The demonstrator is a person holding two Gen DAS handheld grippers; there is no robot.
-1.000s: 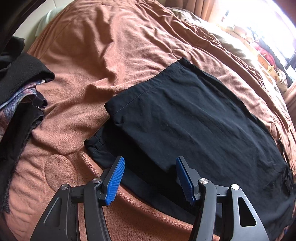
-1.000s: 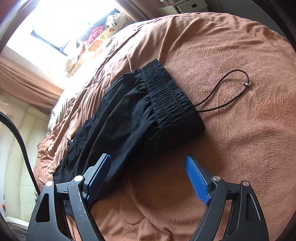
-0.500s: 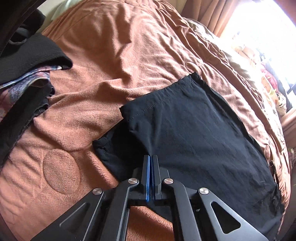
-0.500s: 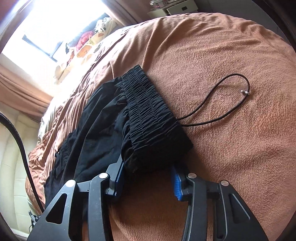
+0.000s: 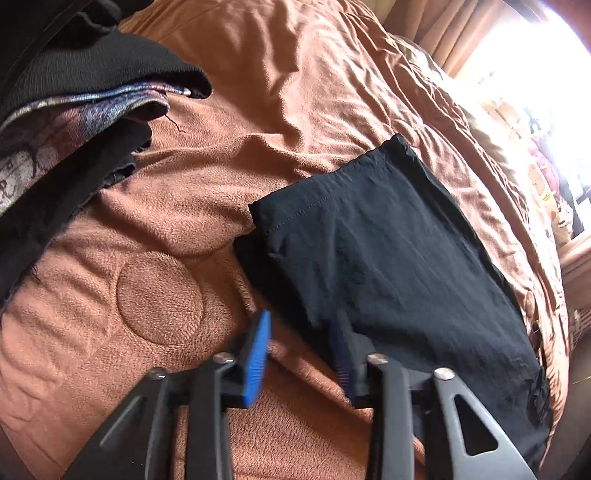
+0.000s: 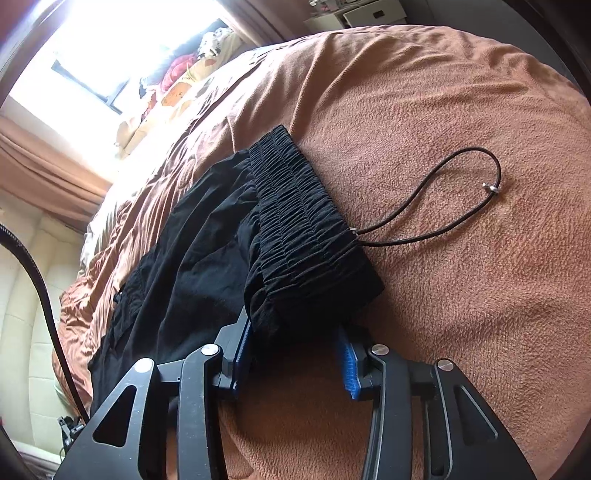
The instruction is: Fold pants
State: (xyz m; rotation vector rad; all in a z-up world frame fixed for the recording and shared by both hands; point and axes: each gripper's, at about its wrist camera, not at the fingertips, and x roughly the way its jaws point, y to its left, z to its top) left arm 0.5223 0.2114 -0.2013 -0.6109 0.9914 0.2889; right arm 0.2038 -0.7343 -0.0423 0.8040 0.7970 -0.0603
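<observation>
Black pants (image 5: 388, 258) lie folded flat on the brown blanket (image 5: 229, 177). Their hem end is in the left wrist view; the gathered elastic waistband (image 6: 306, 221) is in the right wrist view. My left gripper (image 5: 301, 350) hovers at the pants' near edge, motion-blurred, its jaws opening. A bit of that edge lies between the blue pads, which do not press on it. My right gripper (image 6: 295, 354) is shut on the near corner of the waistband, the cloth bunched between its pads. A black drawstring (image 6: 461, 206) loops out across the blanket to the right.
A pile of dark and patterned clothes (image 5: 74, 110) sits at the left of the bed. Curtains (image 5: 443, 33) and a bright window (image 6: 92, 55) with soft toys (image 6: 184, 81) line the far side. A black cable (image 6: 37, 277) hangs at the left. A pale cabinet (image 6: 369, 14) stands beyond the bed.
The left gripper snapped shut by the pants' edge, then opened again while shifting sideways. The right gripper closed on the waistband corner and has kept its hold.
</observation>
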